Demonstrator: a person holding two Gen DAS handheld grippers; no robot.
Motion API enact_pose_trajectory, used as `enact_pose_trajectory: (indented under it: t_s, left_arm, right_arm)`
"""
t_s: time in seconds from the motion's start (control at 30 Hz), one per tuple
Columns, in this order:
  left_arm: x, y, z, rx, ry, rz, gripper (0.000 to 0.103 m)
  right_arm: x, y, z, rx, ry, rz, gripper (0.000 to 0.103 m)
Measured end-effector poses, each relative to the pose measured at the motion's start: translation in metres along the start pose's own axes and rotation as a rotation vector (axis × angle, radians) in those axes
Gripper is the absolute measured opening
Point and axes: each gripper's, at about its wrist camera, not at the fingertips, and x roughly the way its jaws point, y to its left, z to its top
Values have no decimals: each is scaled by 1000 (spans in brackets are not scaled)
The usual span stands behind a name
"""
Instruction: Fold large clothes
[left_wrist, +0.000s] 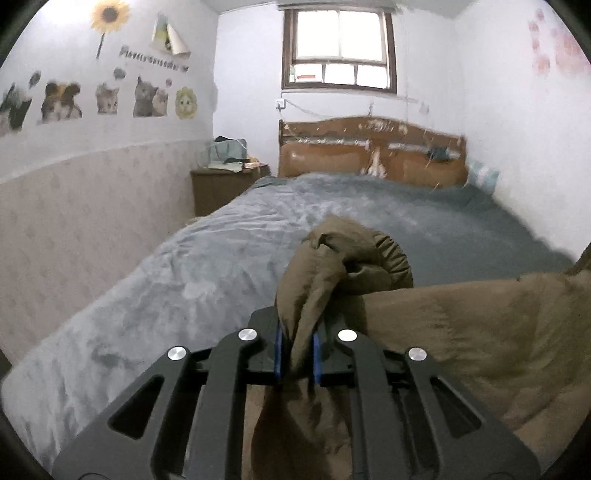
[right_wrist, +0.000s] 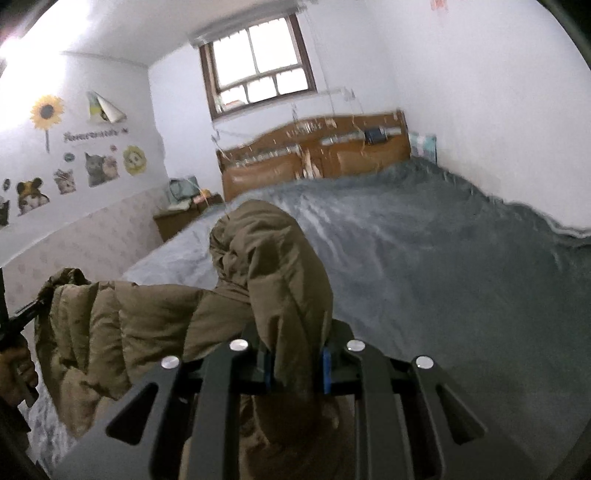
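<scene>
A large olive-brown padded jacket (left_wrist: 461, 332) hangs stretched between my two grippers above the near end of the bed. My left gripper (left_wrist: 297, 350) is shut on a bunched part of the jacket, with a gathered cuff (left_wrist: 384, 258) sticking up past its fingers. My right gripper (right_wrist: 297, 365) is shut on another bunched part of the jacket (right_wrist: 273, 266). In the right wrist view the jacket runs left to the left gripper (right_wrist: 26, 317) and the hand holding it.
A wide bed with a grey-blue blanket (left_wrist: 229, 258) fills the room ahead, ending at a wooden headboard (left_wrist: 369, 151) under a window (left_wrist: 340, 51). A nightstand (left_wrist: 225, 184) with bags stands at the bed's far left. Walls close both sides.
</scene>
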Motion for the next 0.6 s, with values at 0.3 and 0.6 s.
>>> enact_pose_trajectory:
  t_s: [0.3, 0.6]
  left_arm:
    - [114, 13, -87, -71, 301, 114, 76]
    - [33, 12, -60, -2, 178, -53, 90]
  right_arm:
    - [115, -48, -79, 145, 280, -117, 74]
    - [42, -16, -53, 74, 119, -118, 91]
